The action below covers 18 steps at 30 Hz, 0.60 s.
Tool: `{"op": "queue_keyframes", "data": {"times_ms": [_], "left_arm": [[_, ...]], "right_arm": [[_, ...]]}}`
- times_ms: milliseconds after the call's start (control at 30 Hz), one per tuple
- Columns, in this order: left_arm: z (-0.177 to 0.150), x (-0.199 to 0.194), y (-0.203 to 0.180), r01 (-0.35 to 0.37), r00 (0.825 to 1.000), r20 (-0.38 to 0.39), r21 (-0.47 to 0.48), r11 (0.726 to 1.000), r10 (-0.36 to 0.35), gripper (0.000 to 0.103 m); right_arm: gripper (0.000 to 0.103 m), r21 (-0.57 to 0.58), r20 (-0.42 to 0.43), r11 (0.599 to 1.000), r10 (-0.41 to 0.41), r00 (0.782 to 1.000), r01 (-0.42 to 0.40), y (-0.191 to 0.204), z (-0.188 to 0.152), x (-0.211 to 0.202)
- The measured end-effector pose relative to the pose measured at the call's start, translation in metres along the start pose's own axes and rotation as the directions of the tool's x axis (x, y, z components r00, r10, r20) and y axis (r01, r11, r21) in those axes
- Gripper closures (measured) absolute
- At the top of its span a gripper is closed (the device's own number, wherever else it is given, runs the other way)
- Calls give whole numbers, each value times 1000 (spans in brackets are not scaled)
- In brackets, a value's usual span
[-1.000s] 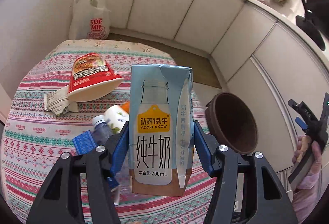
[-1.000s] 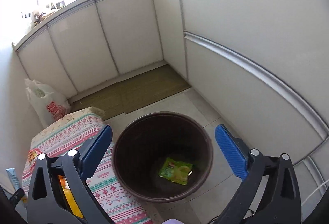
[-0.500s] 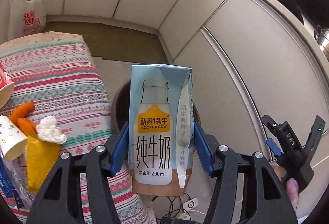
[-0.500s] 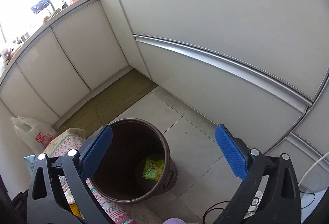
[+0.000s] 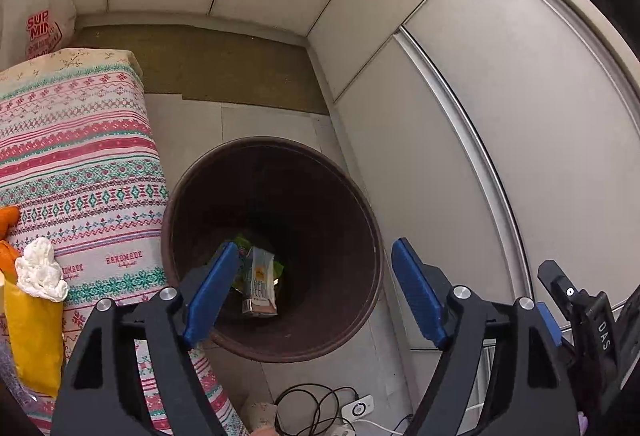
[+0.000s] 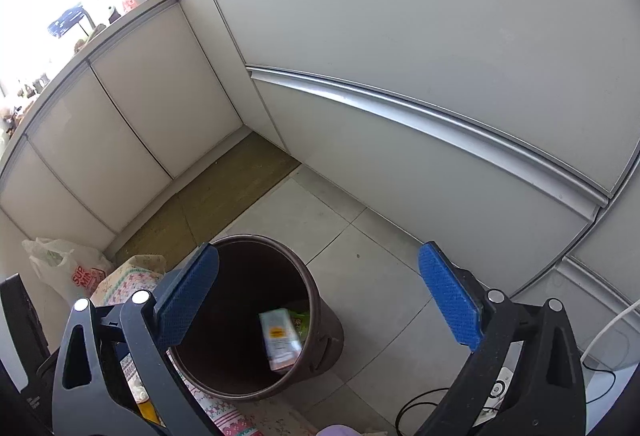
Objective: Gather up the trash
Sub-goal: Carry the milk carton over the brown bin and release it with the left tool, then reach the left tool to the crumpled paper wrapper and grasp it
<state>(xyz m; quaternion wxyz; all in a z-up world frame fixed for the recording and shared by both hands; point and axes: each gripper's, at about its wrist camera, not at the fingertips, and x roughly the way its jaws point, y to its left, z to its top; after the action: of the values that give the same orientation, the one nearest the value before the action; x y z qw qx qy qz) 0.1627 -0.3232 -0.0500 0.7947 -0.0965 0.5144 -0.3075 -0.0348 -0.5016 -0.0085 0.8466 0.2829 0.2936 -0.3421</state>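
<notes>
Carton (image 5: 259,283) just dropped from my left tongs (image 5: 314,292), which now gape empty over the bin (image 5: 360,211) where it lies on a green wrapper (image 5: 241,240); right tongs (image 6: 320,312) also spread empty, so back to the counter (image 5: 80,171).

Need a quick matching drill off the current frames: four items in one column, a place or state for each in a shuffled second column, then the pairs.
Items:
1. milk carton
2. left gripper
3. white tissue wad
4. plastic bag

Places/states:
A. on the floor by the cabinets
B. inside the brown bin
C. on the patterned tablecloth
D. open, holding nothing

Pairs: 1-B, 2-D, 3-C, 4-A
</notes>
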Motion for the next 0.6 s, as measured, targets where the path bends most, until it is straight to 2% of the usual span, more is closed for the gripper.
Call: {"op": "queue_keyframes", "data": {"times_ms": [167,333,600], "left_arm": [[-11,-20,21,-82,996,40,15,997,81,17],[-19,-48,45,-151,986,75,12,988,150,14],[-40,-94,108,-332,939,87,-9,943,332,12]], "right_arm": [[7,-36,1,999,10,1000,-10,17,-4,-3],[7,-132,-21,991,28,999,-30,50,-18,-3],[7,-374,-76,923,64,995,-88,124,-61,-1]]}}
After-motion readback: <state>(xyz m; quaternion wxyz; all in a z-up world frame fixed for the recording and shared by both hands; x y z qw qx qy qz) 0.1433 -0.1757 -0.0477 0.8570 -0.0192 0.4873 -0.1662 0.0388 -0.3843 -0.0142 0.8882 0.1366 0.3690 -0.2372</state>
